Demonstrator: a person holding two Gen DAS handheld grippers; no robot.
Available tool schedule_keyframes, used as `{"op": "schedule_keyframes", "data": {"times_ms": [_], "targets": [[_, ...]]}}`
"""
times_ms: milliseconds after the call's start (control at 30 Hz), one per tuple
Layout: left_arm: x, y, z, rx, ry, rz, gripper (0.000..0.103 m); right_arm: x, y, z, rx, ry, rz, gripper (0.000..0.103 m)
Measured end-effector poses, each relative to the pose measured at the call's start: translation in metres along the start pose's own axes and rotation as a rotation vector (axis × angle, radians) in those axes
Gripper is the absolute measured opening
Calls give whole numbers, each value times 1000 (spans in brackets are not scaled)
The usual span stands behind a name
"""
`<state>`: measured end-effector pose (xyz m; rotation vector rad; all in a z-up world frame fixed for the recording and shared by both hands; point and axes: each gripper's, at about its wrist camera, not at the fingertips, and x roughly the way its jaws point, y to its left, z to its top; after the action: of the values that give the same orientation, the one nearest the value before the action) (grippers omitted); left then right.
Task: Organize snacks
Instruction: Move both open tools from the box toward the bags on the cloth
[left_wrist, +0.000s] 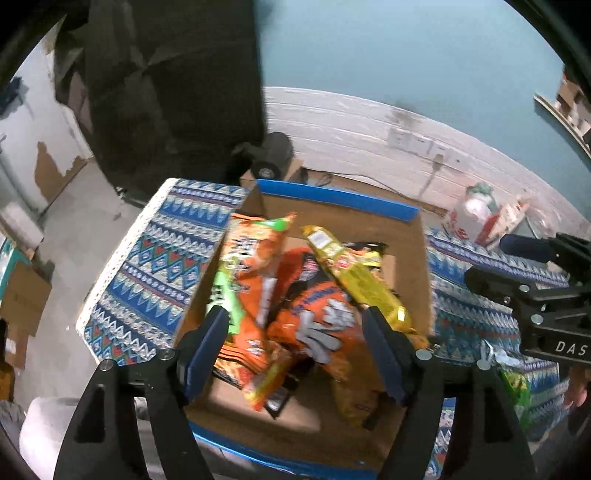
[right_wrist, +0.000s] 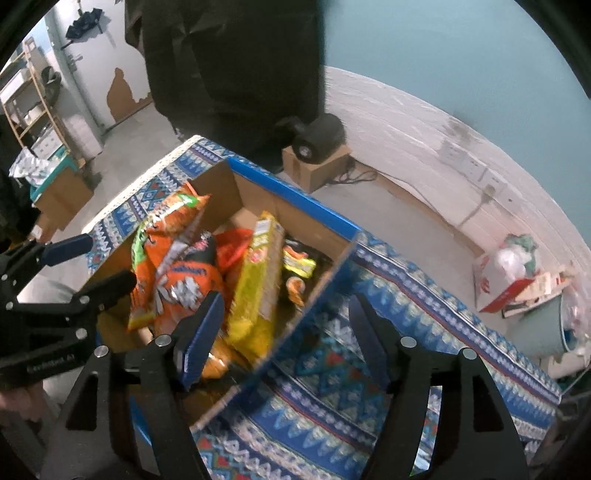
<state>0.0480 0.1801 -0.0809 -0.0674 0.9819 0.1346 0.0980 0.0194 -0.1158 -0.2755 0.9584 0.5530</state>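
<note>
The snacks are gathered in an open brown cardboard box with blue-edged flaps (left_wrist: 334, 197), set on a blue patterned tablecloth (left_wrist: 147, 258). The step in hand is judged to be settling the packets inside the box. It would be done best if one packet were taken near its end, where the film bunches, and laid flat beside its neighbours, not pressed down onto them, since crisp bags crush easily.

In the left wrist view, the left gripper (left_wrist: 295, 325) is held spread, with nothing pinched. An orange foil snack bag with grey lettering (left_wrist: 314, 317) lies between its fingers at the centre of the frame, an orange-and-green snack bag (left_wrist: 247, 269) leans toward the left finger, and a long yellow snack packet (left_wrist: 354, 273) slants toward the right finger.

In the right wrist view, the right gripper (right_wrist: 286, 314) is likewise held spread and empty, straddling the box's near wall at lower centre; the yellow packet stands just beside its left finger.
</note>
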Motion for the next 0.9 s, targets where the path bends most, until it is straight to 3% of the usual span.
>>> {"op": "schedule_keyframes", "data": {"times_ms": [167, 433, 900], "targets": [[-7, -30, -5, 72, -8, -5, 81, -20, -21, -24, 28, 1, -29, 75], [-12, -81, -18, 167, 21, -81, 81, -44, -63, -66, 103, 16, -100, 80], [-10, -149, -52, 324, 62, -144, 81, -54, -118, -146, 270, 107, -150, 80]]}}
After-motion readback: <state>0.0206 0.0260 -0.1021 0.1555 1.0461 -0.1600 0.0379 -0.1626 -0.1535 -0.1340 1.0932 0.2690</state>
